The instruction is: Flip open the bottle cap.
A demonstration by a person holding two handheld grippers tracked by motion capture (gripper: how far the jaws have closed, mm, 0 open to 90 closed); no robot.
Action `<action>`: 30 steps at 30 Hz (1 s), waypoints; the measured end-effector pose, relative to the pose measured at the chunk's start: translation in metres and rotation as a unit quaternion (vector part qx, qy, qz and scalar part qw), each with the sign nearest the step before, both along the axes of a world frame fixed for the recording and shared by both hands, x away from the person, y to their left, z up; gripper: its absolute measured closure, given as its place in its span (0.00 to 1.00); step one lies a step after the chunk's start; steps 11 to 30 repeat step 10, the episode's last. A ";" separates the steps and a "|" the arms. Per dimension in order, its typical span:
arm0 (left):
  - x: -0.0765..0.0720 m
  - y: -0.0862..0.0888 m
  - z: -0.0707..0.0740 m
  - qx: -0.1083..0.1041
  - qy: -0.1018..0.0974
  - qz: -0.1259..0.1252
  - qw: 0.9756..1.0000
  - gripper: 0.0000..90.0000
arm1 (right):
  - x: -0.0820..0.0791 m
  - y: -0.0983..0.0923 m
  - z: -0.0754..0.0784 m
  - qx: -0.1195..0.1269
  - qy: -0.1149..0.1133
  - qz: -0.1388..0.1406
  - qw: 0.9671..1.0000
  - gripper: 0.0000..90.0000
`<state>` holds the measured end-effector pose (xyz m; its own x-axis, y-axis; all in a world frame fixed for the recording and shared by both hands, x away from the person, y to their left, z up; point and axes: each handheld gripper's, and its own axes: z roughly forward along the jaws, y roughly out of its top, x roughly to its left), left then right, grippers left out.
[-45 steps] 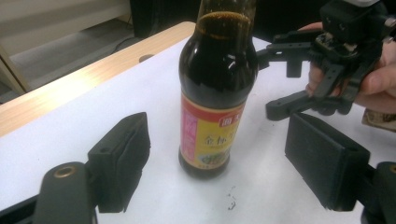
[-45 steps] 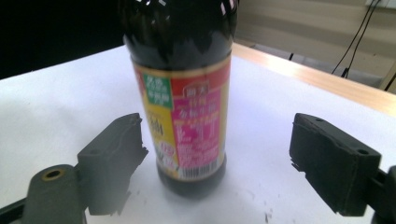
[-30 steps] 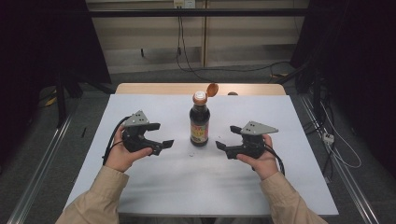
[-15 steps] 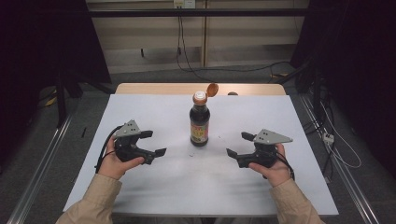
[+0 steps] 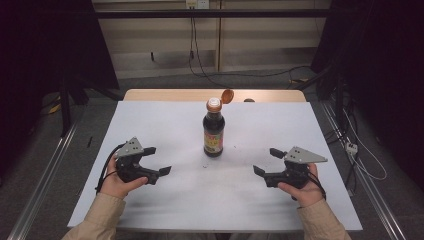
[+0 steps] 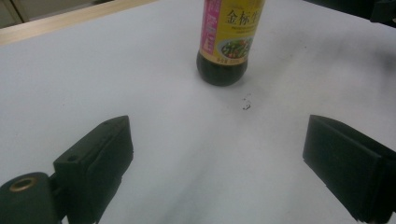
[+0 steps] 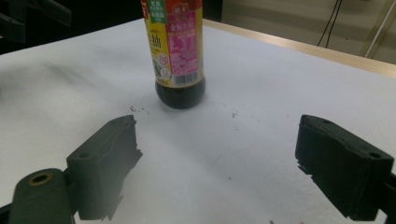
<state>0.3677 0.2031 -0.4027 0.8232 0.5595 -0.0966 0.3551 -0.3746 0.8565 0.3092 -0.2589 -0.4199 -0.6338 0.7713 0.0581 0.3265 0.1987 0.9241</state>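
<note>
A dark sauce bottle (image 5: 214, 132) with a pink and yellow label stands upright mid-table, its orange flip cap (image 5: 227, 96) hinged open. My left gripper (image 5: 157, 161) is held low at the bottle's left, well apart from it, jaws open and empty. At the bottle's right my right gripper (image 5: 267, 161) is open too; its jaws have just been opening, with nothing between them. The bottle (image 6: 224, 42) rises beyond the left gripper (image 6: 219, 163), and the bottle (image 7: 177, 51) also stands ahead of the right gripper (image 7: 224, 168).
A white sheet (image 5: 165, 125) covers the table, with a bare wooden strip (image 5: 170, 95) along the far edge. Dark specks (image 6: 246, 105) lie near the bottle's foot. Metal rails (image 5: 40, 180) and cables (image 5: 367, 165) run along the floor on both sides.
Both hands have drawn outward and toward the near edge, away from the bottle. The right jaws stand wider than a second ago. The bottle has not moved.
</note>
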 end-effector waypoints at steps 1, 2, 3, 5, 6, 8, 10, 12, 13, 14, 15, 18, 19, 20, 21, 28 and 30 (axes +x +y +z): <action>0.000 0.002 -0.001 0.002 -0.001 0.000 1.000 0.09 | -0.002 -0.001 -0.001 -0.004 0.000 -0.002 1.000 0.14; -0.001 0.003 -0.001 -0.001 0.000 0.002 1.000 0.09 | -0.003 -0.002 -0.002 -0.008 0.000 -0.003 1.000 0.14; -0.002 0.004 -0.001 -0.002 0.002 0.004 1.000 0.09 | -0.004 -0.003 -0.004 -0.011 0.001 -0.001 1.000 0.14; -0.003 0.006 -0.002 0.000 -0.006 0.006 1.000 0.09 | -0.006 -0.006 -0.006 -0.008 0.005 -0.003 1.000 0.15; -0.004 0.007 -0.002 -0.003 -0.006 0.005 1.000 0.09 | -0.007 -0.008 -0.007 -0.012 0.005 -0.005 1.000 0.14; -0.004 0.008 -0.003 0.001 -0.006 0.001 1.000 0.08 | -0.009 -0.011 -0.009 -0.017 0.003 -0.008 1.000 0.15; -0.005 0.007 -0.004 0.000 -0.008 0.002 1.000 0.08 | -0.009 -0.014 -0.011 -0.013 0.005 -0.012 1.000 0.15; -0.005 0.007 -0.004 0.000 -0.008 0.002 1.000 0.08 | -0.009 -0.014 -0.011 -0.013 0.005 -0.012 1.000 0.15; -0.005 0.007 -0.004 0.000 -0.008 0.002 1.000 0.08 | -0.009 -0.014 -0.011 -0.013 0.005 -0.012 1.000 0.15; -0.005 0.007 -0.004 0.000 -0.008 0.002 1.000 0.08 | -0.009 -0.014 -0.011 -0.013 0.005 -0.012 1.000 0.15; -0.005 0.007 -0.004 0.000 -0.008 0.002 1.000 0.08 | -0.009 -0.014 -0.011 -0.013 0.005 -0.012 1.000 0.15; -0.005 0.007 -0.004 0.000 -0.008 0.002 1.000 0.08 | -0.009 -0.014 -0.011 -0.013 0.005 -0.012 1.000 0.15; -0.005 0.007 -0.004 0.000 -0.008 0.002 1.000 0.08 | -0.009 -0.014 -0.011 -0.013 0.005 -0.012 1.000 0.15; -0.005 0.007 -0.004 0.000 -0.008 0.002 1.000 0.08 | -0.009 -0.014 -0.011 -0.013 0.005 -0.012 1.000 0.15; -0.005 0.007 -0.004 0.000 -0.008 0.002 1.000 0.08 | -0.009 -0.014 -0.011 -0.013 0.005 -0.012 1.000 0.15; -0.005 0.007 -0.004 0.000 -0.008 0.002 1.000 0.08 | -0.009 -0.014 -0.011 -0.013 0.005 -0.012 1.000 0.15; -0.005 0.007 -0.004 0.000 -0.008 0.002 1.000 0.08 | -0.009 -0.014 -0.011 -0.013 0.005 -0.012 1.000 0.15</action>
